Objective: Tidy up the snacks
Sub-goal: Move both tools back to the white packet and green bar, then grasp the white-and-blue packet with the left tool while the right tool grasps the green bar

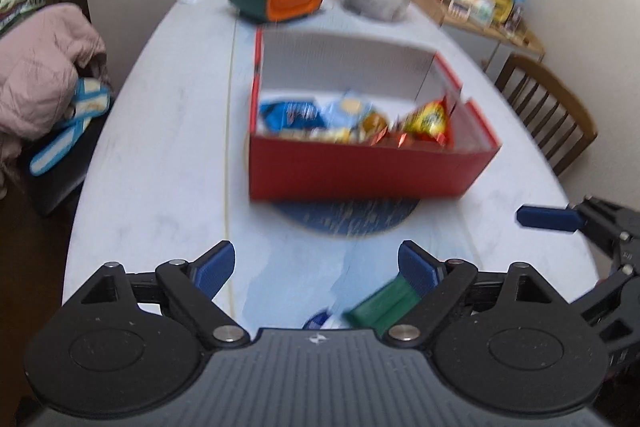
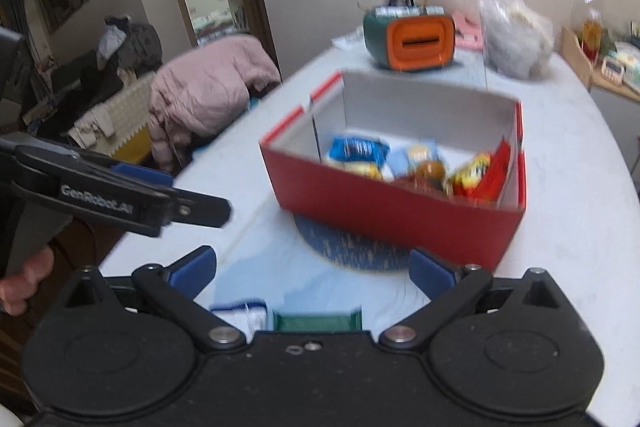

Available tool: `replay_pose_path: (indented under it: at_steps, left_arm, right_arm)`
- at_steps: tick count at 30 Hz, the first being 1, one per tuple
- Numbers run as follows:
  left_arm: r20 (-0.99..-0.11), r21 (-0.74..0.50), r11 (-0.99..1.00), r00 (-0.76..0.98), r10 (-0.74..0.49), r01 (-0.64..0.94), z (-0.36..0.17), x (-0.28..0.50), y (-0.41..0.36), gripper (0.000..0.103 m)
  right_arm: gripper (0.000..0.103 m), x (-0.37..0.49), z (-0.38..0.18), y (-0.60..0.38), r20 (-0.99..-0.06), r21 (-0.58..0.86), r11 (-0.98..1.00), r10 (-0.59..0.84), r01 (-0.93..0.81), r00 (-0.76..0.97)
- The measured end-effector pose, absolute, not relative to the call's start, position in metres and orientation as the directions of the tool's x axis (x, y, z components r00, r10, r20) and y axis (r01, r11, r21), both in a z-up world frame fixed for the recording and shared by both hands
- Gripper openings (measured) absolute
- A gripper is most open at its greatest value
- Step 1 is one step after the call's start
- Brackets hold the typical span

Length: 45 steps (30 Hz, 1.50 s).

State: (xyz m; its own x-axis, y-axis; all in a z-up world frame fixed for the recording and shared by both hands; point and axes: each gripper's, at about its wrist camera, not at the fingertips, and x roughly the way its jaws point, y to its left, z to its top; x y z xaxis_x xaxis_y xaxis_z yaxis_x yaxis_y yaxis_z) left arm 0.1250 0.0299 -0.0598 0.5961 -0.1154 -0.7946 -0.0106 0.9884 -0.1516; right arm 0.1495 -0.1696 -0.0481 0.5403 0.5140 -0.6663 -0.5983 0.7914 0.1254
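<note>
Right now my left gripper (image 1: 316, 269) has its blue pads spread wide with only bare tabletop between them. A green snack packet (image 1: 382, 305) lies on the white table (image 1: 160, 155) at about five o'clock from the midpoint of that gap, right beside the right-hand pad; the blur keeps me from telling whether they touch. A blue-and-white packet (image 1: 318, 321) sits just beside the green one, toward six o'clock, partly hidden by the gripper body.

My right gripper (image 2: 314, 267) also stands wide open and holds nothing. From its camera, the green packet (image 2: 318, 321) and the blue-and-white one (image 2: 242, 313) lie at six and seven o'clock, against the gripper body.

At twelve o'clock from both tools sits the red box (image 1: 360, 171), open-topped, on a blue round mat (image 1: 344, 219), with several snack packets (image 1: 352, 117) inside.
</note>
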Motion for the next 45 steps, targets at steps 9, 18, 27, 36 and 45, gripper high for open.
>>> replay_pose_path:
  at_steps: [9,18,27,36,45]
  left_arm:
    - [-0.889,-0.159,0.984,0.445,-0.107,-0.082,-0.112,0.122,0.031,0.089]
    - [-0.953,-0.184,0.941,0.287,-0.099,-0.285,-0.149,0.132,0.024,0.089]
    - [-0.971,-0.149,0.894,0.233,-0.052,-0.422,-0.161,0.146,0.017,0.089]
    - [-0.966,-0.076,0.908,0.255,0.035,-0.412,-0.15,0.15,0.009,0.07]
    - [-0.96,-0.114,0.891,0.281,0.016,-0.439,-0.148,0.14,0.032,0.067]
  right_arm:
    - [0.103,0.143,-0.092,-0.176,-0.747,0.07,0.797,0.441,-0.601,0.498]
    - [0.102,0.145,-0.113,-0.179,-0.789,0.074,0.782,0.425,-0.618,0.443]
    - [0.102,0.151,-0.117,-0.187,-0.798,0.077,0.781,0.421,-0.62,0.431]
    - [0.102,0.157,-0.126,-0.183,-0.811,0.055,0.772,0.405,-0.634,0.423]
    - [0.101,0.16,-0.146,-0.158,-0.817,0.039,0.748,0.406,-0.662,0.41]
